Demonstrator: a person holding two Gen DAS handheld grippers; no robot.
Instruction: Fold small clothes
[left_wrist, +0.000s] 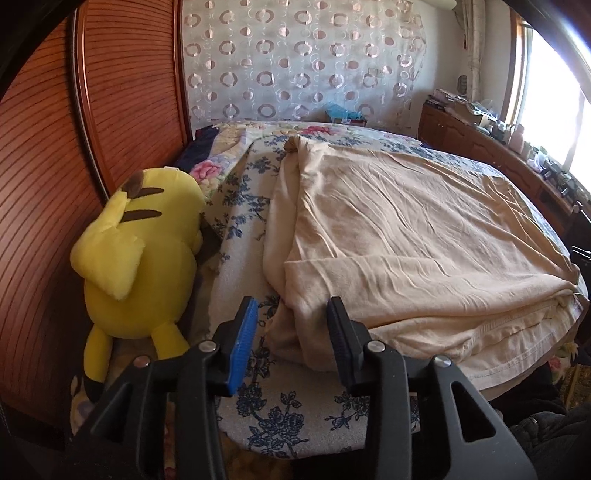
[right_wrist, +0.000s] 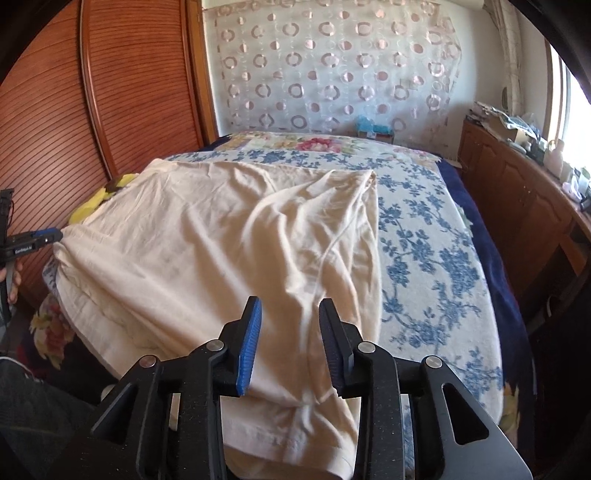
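A cream garment (right_wrist: 221, 258) lay folded across a bed (right_wrist: 424, 258) covered in a blue-flowered spread; a ribbed wooden wardrobe (left_wrist: 122, 92) stood at its left, a circle-patterned curtain (right_wrist: 332, 66) behind, a cluttered wooden cabinet (right_wrist: 517, 177) under a bright window on the right; a yellow plush toy (left_wrist: 140, 258) lay beside the cloth; the left gripper (left_wrist: 291, 325) and the right gripper (right_wrist: 290, 325) both stood parted over the garment's near edge, pads not pressing it.

Matt wrinkled cream cloth garment (right_wrist: 221, 236), ribbed glossy wood wardrobe (left_wrist: 122, 81), plush toy (left_wrist: 140, 254).
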